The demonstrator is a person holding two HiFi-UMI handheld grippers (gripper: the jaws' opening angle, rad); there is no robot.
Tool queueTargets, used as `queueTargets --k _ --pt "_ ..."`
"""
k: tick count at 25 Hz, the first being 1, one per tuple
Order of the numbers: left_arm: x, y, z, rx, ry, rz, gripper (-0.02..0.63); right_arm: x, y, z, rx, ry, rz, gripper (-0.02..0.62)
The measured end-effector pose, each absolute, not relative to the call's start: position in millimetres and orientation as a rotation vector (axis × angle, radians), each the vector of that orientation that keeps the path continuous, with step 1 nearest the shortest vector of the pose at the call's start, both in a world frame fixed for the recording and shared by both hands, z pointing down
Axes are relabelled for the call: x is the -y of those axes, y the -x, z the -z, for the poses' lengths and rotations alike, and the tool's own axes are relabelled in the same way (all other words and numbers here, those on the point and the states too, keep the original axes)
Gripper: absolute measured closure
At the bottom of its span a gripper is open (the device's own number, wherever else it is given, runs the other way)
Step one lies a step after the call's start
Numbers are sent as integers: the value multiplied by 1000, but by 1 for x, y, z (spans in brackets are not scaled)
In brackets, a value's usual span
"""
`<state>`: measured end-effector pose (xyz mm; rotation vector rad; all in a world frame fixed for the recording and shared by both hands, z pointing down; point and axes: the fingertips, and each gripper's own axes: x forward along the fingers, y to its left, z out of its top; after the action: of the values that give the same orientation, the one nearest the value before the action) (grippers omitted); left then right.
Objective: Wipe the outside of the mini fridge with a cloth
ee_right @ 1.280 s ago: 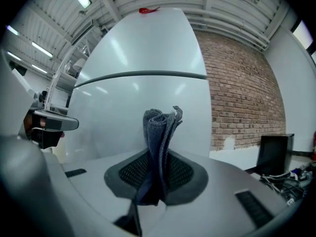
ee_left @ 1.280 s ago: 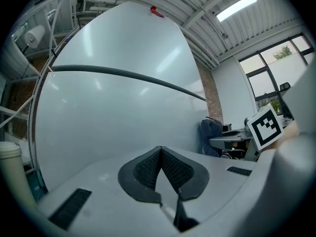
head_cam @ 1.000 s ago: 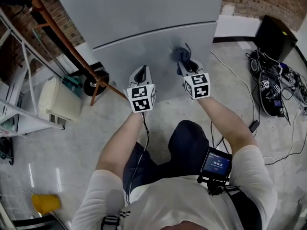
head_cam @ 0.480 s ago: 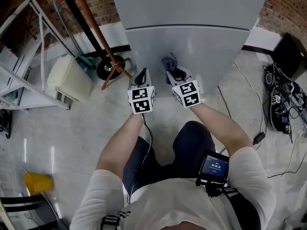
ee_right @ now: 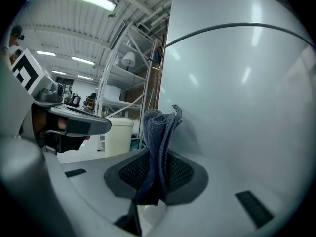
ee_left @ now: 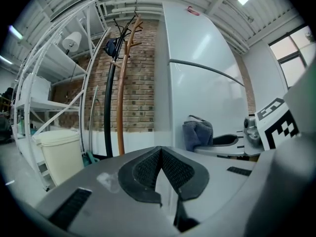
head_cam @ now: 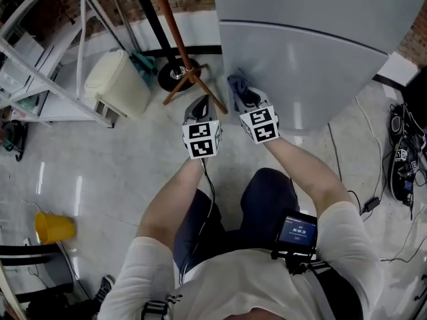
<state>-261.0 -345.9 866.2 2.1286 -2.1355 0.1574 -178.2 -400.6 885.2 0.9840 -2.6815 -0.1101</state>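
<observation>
White T-shirt [head_cam: 233, 285], dark shorts [head_cam: 263, 199], grey left gripper [head_cam: 199, 104], grey right gripper [head_cam: 245, 97]

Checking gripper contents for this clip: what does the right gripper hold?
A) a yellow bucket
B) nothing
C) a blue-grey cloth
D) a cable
C: the right gripper is shut on the cloth, which stands up between its pads close to the fridge.
</observation>
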Motion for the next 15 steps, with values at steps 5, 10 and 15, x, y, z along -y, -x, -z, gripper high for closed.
queueTargets --k 5,10,15 --pt "337 276 -875 2156 -2095 -172 606 414 185 -897 2659 -1016 107 515" --pt "334 275 -876 2155 -2101 -172 606 411 182 -897 2654 -1022 119 515" --pt "341 254 -877 2114 -2141 -169 606 413 156 -897 2632 -1061 130 515"
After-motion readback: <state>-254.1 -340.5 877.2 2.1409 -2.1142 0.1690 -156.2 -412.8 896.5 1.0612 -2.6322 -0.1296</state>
